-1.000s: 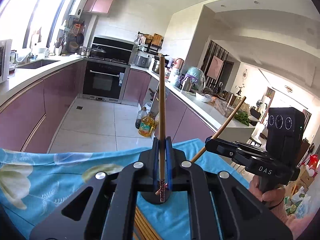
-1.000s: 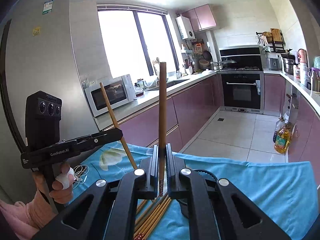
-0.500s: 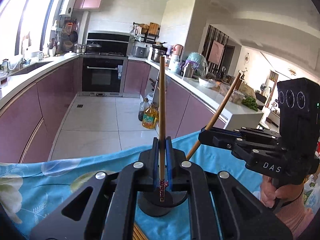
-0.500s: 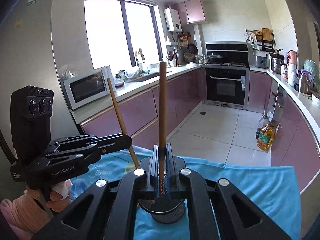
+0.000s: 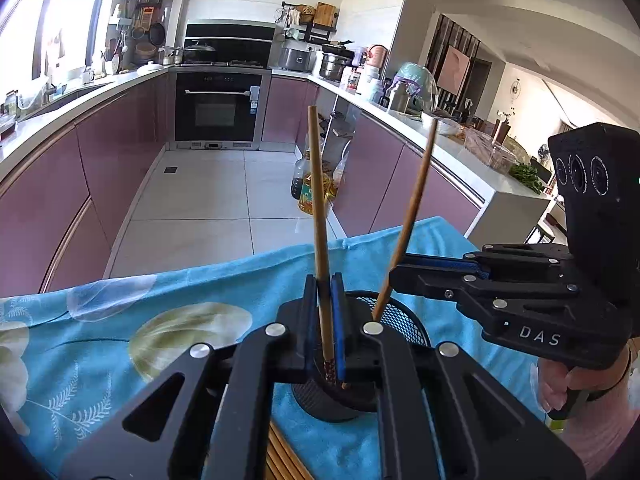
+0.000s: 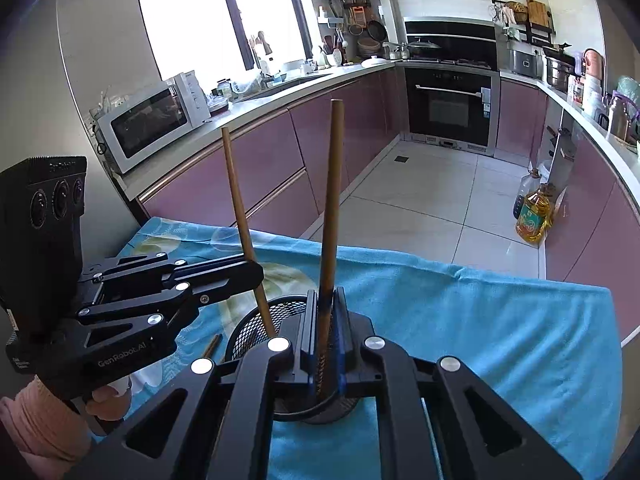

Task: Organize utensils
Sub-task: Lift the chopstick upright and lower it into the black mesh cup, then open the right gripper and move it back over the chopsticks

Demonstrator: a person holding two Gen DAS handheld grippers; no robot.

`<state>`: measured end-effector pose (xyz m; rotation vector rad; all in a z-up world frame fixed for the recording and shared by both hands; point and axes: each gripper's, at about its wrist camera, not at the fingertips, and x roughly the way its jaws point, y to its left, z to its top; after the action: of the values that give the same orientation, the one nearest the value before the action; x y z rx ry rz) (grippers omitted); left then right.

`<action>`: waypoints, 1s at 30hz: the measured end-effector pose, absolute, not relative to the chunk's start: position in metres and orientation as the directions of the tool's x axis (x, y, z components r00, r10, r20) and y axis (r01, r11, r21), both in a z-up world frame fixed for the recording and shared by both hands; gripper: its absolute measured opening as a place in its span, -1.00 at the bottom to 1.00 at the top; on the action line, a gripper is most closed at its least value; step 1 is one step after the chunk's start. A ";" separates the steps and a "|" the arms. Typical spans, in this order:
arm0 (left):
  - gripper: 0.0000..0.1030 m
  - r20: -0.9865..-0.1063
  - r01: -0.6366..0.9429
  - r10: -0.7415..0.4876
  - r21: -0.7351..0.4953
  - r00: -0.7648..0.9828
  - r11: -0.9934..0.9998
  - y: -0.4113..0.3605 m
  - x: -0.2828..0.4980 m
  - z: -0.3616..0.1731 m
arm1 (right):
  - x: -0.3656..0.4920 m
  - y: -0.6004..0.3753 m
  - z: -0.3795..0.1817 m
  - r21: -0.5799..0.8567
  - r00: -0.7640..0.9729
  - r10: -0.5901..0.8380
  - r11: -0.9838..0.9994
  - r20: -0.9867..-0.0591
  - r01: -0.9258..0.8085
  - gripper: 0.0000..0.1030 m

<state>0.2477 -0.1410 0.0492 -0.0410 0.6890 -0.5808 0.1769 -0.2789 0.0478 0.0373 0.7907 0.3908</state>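
My left gripper (image 5: 324, 280) is shut on a wooden chopstick (image 5: 318, 208) that stands nearly upright, its patterned tip down inside the black mesh holder (image 5: 404, 320). Close on the right, the right gripper (image 5: 400, 276) grips a second chopstick (image 5: 414, 200), which leans into the same holder. In the right wrist view my right gripper (image 6: 324, 292) has its chopstick (image 6: 332, 200) between the blue pads, and the jaws are just beginning to open. The left gripper (image 6: 256, 276) holds its chopstick (image 6: 238, 200) over the holder (image 6: 256, 320).
The holder stands on a blue floral cloth (image 5: 120, 320) covering the table. Several loose chopsticks (image 5: 280, 452) lie on the cloth below my left gripper, and one (image 6: 212, 344) lies left of the holder. The table edge drops to the kitchen floor beyond.
Both grippers have come down and closed in on the mesh holder. The two chopstick tips, earlier above the cloth, now reach inside the holder.
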 end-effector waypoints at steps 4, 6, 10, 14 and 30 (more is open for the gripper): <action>-0.75 -0.595 0.472 -0.492 -0.206 0.635 0.857 -0.137 0.246 0.040 | 0.180 -0.281 0.046 0.189 0.647 0.349 0.933 -0.678 -0.306 -0.82; -0.66 -0.593 0.466 -0.488 -0.205 0.641 0.861 -0.132 0.242 0.039 | 0.178 -0.282 0.047 0.199 0.653 0.359 0.930 -0.667 -0.308 -0.76; -0.54 -0.574 0.439 -0.458 -0.183 0.679 0.880 -0.118 0.231 0.040 | 0.171 -0.284 0.049 0.199 0.672 0.360 0.931 -0.647 -0.307 -0.54; -0.17 -0.538 0.414 -0.423 -0.145 0.729 0.899 -0.096 0.213 0.047 | 0.156 -0.285 0.052 0.203 0.698 0.368 0.928 -0.615 -0.311 -0.39; 0.03 -0.666 0.351 -0.290 -0.045 0.687 0.935 -0.015 0.126 -0.026 | 0.075 -0.228 -0.005 0.212 0.571 0.471 0.862 -0.672 -0.461 -0.12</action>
<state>0.1260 -0.0145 -0.0264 0.0886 0.7300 -0.3595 0.0746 -0.2284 -0.0046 0.0138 0.7925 0.5466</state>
